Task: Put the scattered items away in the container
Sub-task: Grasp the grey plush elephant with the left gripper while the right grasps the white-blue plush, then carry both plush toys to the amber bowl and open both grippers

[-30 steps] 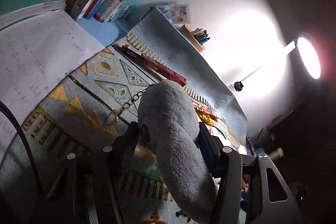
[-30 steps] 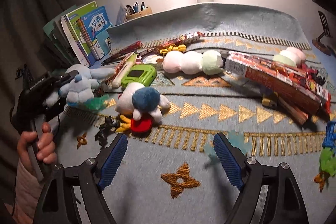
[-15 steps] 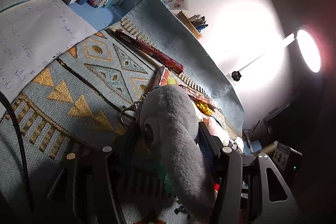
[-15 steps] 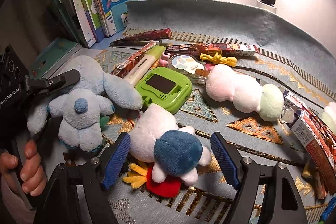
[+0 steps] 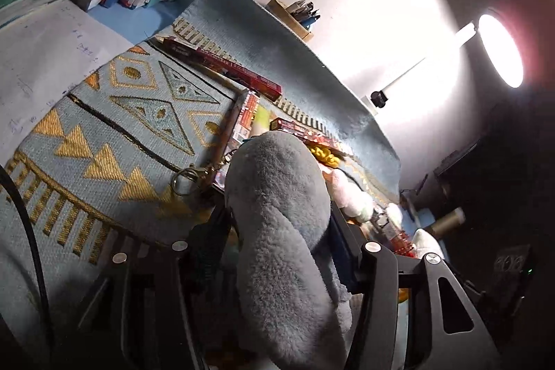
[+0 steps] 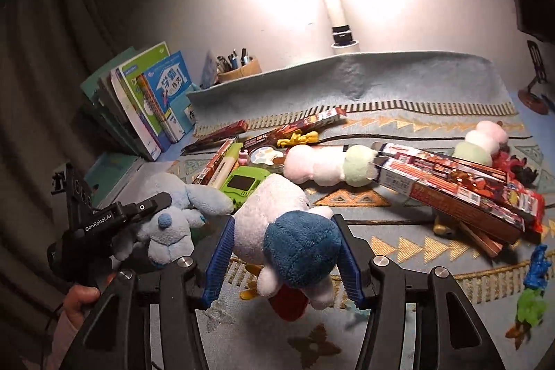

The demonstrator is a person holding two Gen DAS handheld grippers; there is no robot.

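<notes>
My right gripper is closing, and its blue pads press on both sides of a white plush toy with a dark blue head. That toy hangs just above the patterned mat, red and yellow feet dangling. Left of it, my left gripper holds a pale blue plush, a person's hand on the handle. In the left wrist view the same grey-blue plush fills the space between the pads of my left gripper, whose jaws are tightening slightly. A metal keyring chain hangs from the plush.
On the mat lie a pink-and-green caterpillar plush, a green handheld device, long red boxes and small figures at the right. Books, a pen holder and a lamp line the back.
My right gripper came in around the white-and-blue plush, closed on it and lifted it off the mat. The left gripper kept its pale blue plush and barely moved.
</notes>
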